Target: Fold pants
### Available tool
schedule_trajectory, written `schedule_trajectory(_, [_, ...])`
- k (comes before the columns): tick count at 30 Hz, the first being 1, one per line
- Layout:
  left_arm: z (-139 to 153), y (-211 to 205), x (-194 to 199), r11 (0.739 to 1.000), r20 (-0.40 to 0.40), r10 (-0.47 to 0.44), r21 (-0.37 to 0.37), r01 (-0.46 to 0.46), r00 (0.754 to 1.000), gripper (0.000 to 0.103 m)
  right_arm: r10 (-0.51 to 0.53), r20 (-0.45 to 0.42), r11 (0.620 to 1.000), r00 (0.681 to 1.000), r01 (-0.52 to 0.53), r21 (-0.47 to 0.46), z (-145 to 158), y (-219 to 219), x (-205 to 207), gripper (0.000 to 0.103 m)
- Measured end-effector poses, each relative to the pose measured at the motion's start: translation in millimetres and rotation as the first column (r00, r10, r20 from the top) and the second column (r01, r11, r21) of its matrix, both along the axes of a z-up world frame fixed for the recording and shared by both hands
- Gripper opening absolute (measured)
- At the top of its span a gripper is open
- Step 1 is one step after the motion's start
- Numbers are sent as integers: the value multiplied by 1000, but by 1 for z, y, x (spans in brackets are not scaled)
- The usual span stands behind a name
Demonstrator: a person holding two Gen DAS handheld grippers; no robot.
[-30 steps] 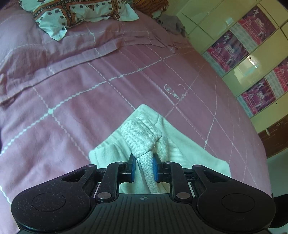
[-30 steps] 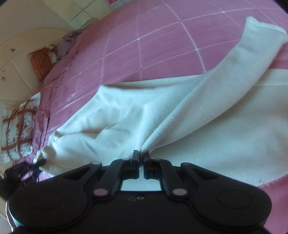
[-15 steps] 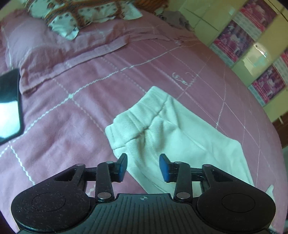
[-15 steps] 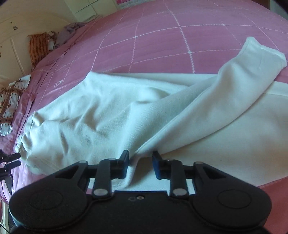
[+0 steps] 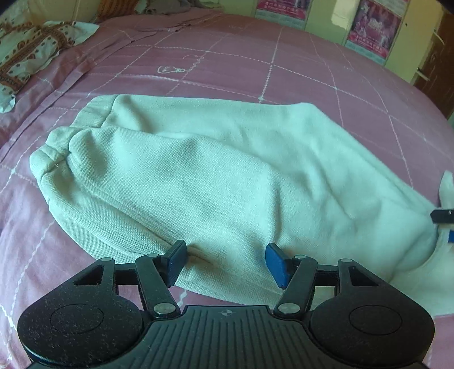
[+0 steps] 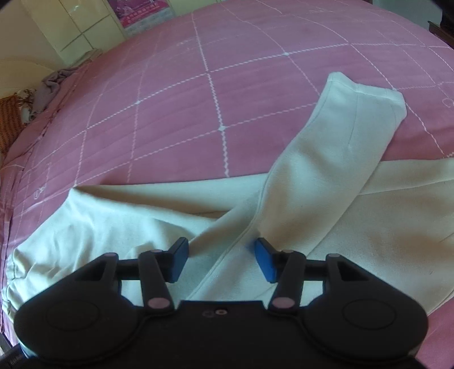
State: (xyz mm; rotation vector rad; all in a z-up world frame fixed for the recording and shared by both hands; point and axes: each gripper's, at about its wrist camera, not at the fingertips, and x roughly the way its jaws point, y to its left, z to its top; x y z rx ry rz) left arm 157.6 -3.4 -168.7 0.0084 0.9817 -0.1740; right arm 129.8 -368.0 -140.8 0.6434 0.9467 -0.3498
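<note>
Left wrist view: the left hand-held gripper (image 5: pixel 225 262), pinching bunched cloth a second ago, now hangs spread and empty over the pale pants (image 5: pixel 227 176) on the pink bed (image 5: pixel 312 71); wall posters (image 5: pixel 371 25) are too blurred to read. Right wrist view: the right hand-held gripper (image 6: pixel 221 259) is also spread, released; one leg (image 6: pixel 334 159) crosses the other, whose end is cut off.

left wrist: low, close over pants (image 5: pixel 227 176) | right wrist: same (shared bedspread (image 6: pixel 198 99))
</note>
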Motion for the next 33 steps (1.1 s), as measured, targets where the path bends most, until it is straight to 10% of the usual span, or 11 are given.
schedule_trajectory(2, [0, -6, -8, 999, 27, -32, 44, 31, 999, 62, -14, -35, 1000, 999, 14, 9, -9, -8, 2, 40])
schedule_trajectory(4, [1, -7, -10, 998, 31, -36, 46, 35, 999, 63, -48, -32, 998, 998, 50, 42, -14, -18, -8, 7])
schedule_trajectory(14, [-4, -9, -4, 998, 29, -44, 56, 42, 999, 67, -89, 132, 995, 987, 82, 64, -5, -34, -123, 4])
schedule_trajectory(18, [-2, -12, -8, 997, 31, -43, 70, 41, 999, 69, -58, 47, 997, 997, 56, 48, -40, -30, -128, 7])
schedule_trajectory(25, [18, -19, -13, 1000, 26, -17, -15, 17, 1000, 69, -65, 87, 995, 994, 72, -76, -9, -50, -119, 42])
schedule_trajectory(33, [-1, -48, -21, 1000, -27, -20, 4, 20, 999, 69, -64, -1, 967, 998, 62, -246, -12, -70, -43, 54])
